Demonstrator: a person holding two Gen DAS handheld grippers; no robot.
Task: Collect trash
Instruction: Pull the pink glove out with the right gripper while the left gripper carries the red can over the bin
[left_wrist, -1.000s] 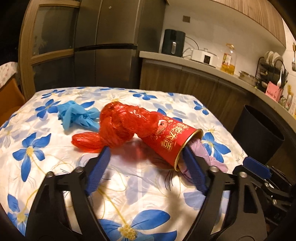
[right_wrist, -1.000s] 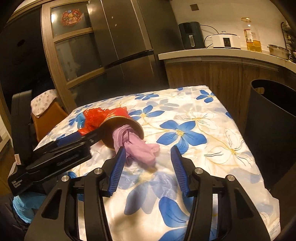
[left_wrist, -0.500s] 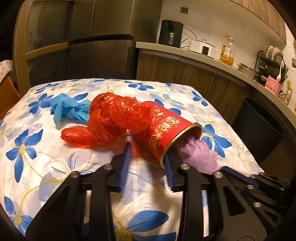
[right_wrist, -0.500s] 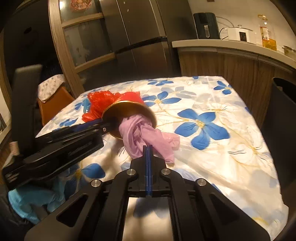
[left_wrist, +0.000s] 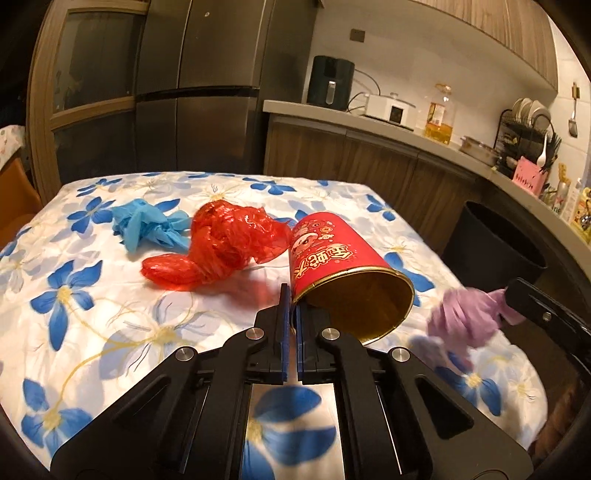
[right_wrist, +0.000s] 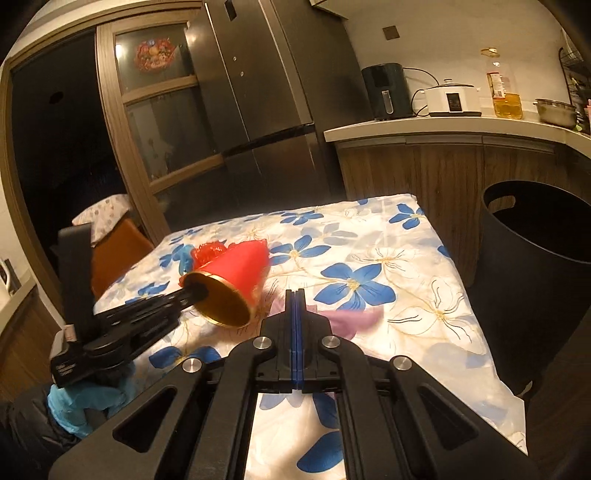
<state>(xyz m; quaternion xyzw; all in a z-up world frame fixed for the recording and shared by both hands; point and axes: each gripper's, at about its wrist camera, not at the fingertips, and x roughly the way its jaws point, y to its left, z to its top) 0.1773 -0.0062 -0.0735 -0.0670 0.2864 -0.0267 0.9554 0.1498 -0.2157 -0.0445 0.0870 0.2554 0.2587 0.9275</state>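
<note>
Far left on the tabletop (left_wrist: 92, 332), floral cloth over it, a crumpled blue glove (left_wrist: 147, 227) lies loose, untouched. Just right of it, a red plastic bag (left_wrist: 221, 247) bunched up, touching the closed end of the red paper cup (left_wrist: 332, 258).

Left claw (left_wrist: 291, 306) has just been closing and is now clenched on the cup's near rim wall, one pad inside, one outside. Cup is tipped, gold mouth toward the camera and lifted off the cloth at that end; likely pinched by the rim so it can be carried to the bin. Cup is red with gold lettering, gold lining, looks empty now.

Right of the cup, a purple glove (left_wrist: 461, 317), blurred, hangs from the right claw (right_wrist: 295, 299). That claw is clenched, pads together; glove sticks out beyond the tips, seems gripped by an edge, probably pulled clear of the cup.

Far right, black bin (right_wrist: 535, 258) beside the tabletop, open, probable drop spot for both.
</note>
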